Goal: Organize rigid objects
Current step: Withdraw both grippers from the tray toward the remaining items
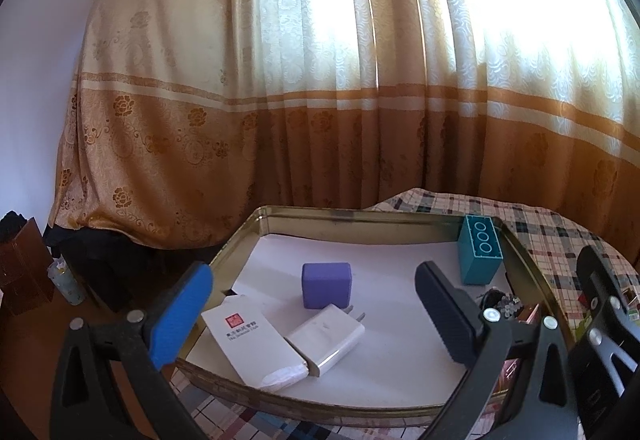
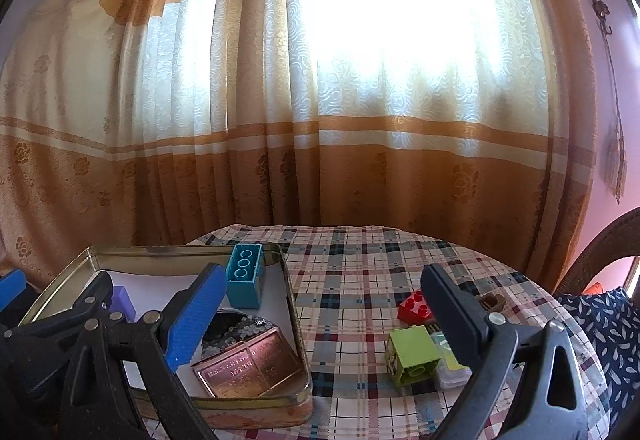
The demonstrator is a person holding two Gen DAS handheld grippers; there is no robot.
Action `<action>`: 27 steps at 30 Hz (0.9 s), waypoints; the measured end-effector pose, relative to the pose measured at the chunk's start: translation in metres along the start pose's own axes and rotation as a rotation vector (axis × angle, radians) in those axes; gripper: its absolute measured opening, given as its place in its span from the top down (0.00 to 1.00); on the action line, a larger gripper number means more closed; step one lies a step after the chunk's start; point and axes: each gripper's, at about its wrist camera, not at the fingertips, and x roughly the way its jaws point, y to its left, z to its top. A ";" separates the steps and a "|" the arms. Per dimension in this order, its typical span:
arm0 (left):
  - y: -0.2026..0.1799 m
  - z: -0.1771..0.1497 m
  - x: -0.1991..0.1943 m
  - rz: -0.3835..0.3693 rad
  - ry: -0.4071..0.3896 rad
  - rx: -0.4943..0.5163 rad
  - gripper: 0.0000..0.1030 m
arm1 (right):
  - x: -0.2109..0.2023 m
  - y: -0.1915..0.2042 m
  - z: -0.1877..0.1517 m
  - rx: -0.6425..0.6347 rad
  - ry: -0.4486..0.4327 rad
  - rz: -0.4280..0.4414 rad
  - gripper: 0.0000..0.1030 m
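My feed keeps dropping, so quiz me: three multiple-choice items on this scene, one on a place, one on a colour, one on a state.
1. Where is the teal brick?
A. in the tin
B. on the cloth
C. in the right tongs

2. What colour is the block beside the charger?
A. red
B. purple
C. green

3. How are the right tongs?
A. shut on a brick
B. shut, empty
C. open, empty

Answers: 1 A, it stands in the tin's far corner. 2 B, the left view shows it purple. 3 C, fingers wide apart with nothing between.
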 end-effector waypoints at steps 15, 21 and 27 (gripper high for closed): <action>-0.010 -0.003 -0.006 -0.072 0.025 0.009 0.00 | -0.003 -0.017 0.000 -0.012 -0.009 -0.048 0.04; -0.017 -0.004 -0.011 -0.083 0.012 0.022 0.00 | -0.004 -0.023 0.000 -0.020 -0.013 -0.056 0.04; -0.022 -0.006 -0.014 -0.113 0.023 0.023 0.00 | -0.005 -0.032 0.001 -0.024 -0.011 -0.070 0.04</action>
